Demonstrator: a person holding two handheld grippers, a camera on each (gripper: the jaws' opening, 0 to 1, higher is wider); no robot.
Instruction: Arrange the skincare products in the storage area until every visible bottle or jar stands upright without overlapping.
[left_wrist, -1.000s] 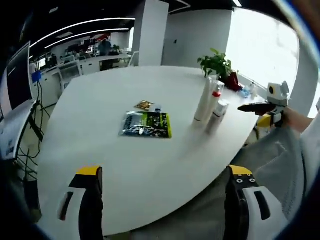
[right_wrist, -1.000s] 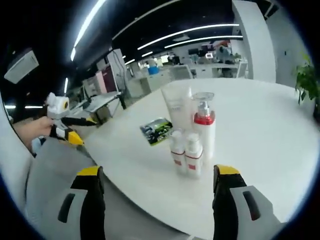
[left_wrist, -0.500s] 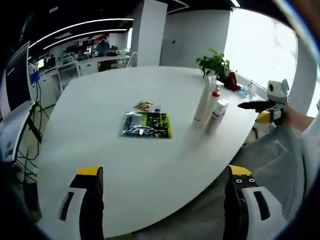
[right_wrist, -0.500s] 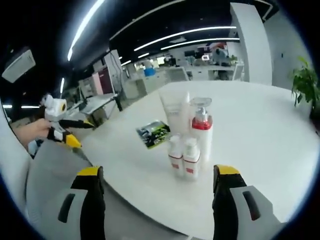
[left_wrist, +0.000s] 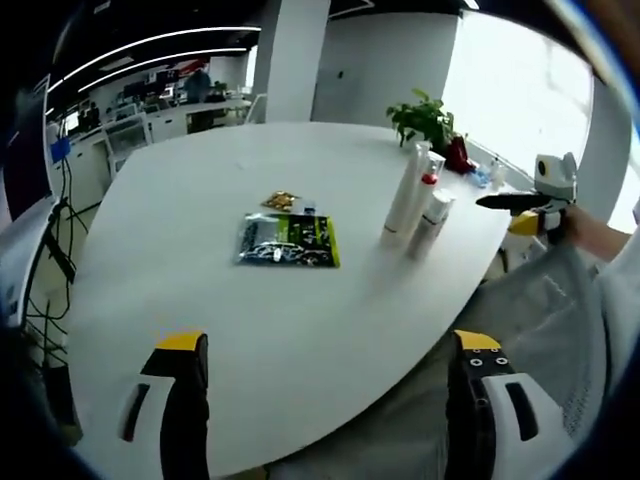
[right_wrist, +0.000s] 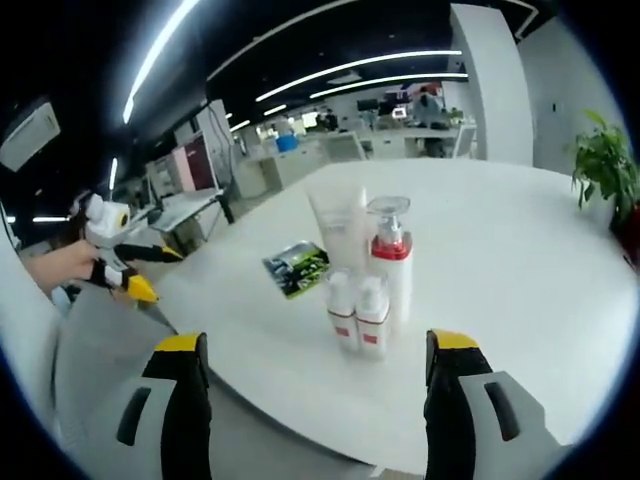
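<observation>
White bench (left_wrist: 300, 330), skincare group near its edge. Four products are being shown upright and close together: a white tube (right_wrist: 338, 225), a pump bottle (right_wrist: 389, 262) with a red collar, and two small bottles (right_wrist: 358, 315) touching in front. A green packet (left_wrist: 288, 241) is lying flat toward the bench's middle, well apart from them. The left claw (left_wrist: 325, 405) and the right claw (right_wrist: 312, 405) are being held wide open off the bench edge, nothing gripped.

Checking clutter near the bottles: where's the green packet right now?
In the left gripper view the green packet lies flat mid-table, left of the standing bottles, with a small gold wrapper just beyond it. In the right gripper view it lies behind-left of them.
</observation>
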